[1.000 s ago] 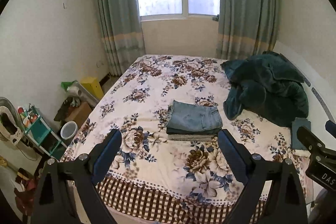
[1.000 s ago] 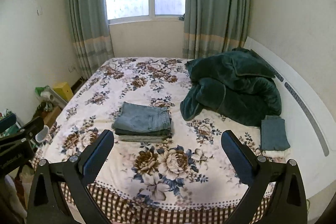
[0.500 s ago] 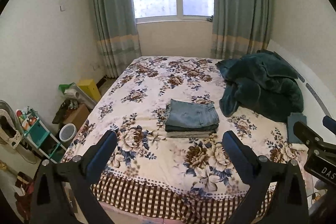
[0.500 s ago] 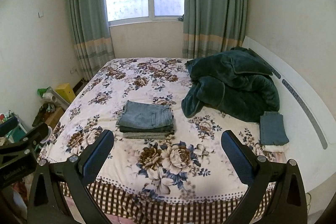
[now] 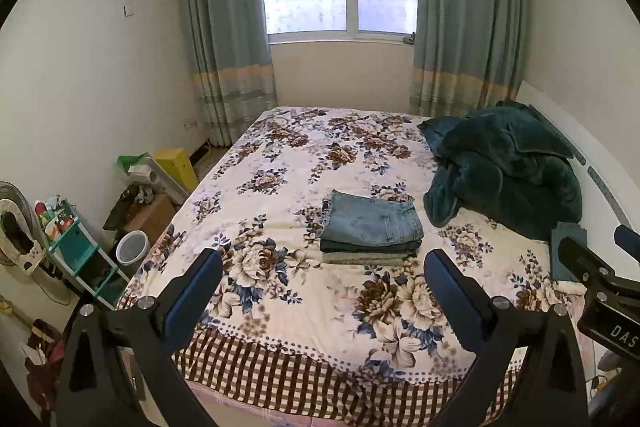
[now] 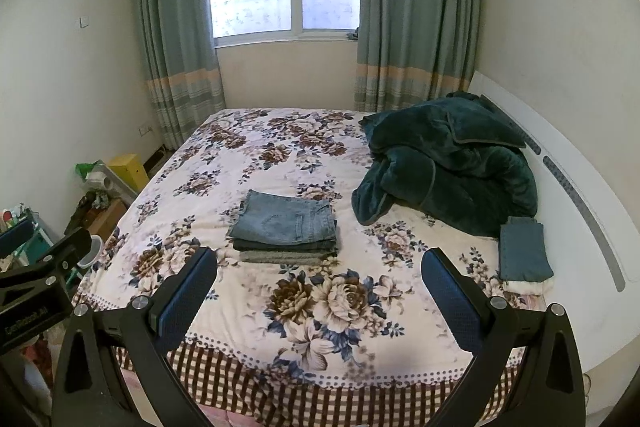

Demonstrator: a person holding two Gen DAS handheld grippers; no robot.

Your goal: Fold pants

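Observation:
A stack of folded pants, blue jeans (image 5: 372,223) on top, lies in the middle of the flowered bed (image 5: 300,163); it shows in the right wrist view too (image 6: 286,223). My left gripper (image 5: 322,283) is open and empty, held back above the bed's near edge, well short of the stack. My right gripper (image 6: 320,279) is open and empty, also held back at the near edge. Part of the right gripper shows at the right edge of the left wrist view (image 5: 600,287).
A dark green blanket (image 6: 448,163) is heaped at the bed's right. A small folded blue cloth (image 6: 522,249) lies by the white headboard (image 6: 576,195). Shelves, a bin (image 5: 132,247) and boxes stand on the floor to the left.
Both grippers have drawn back and up from the bed; the stack looks smaller and farther. Both stay open and empty.

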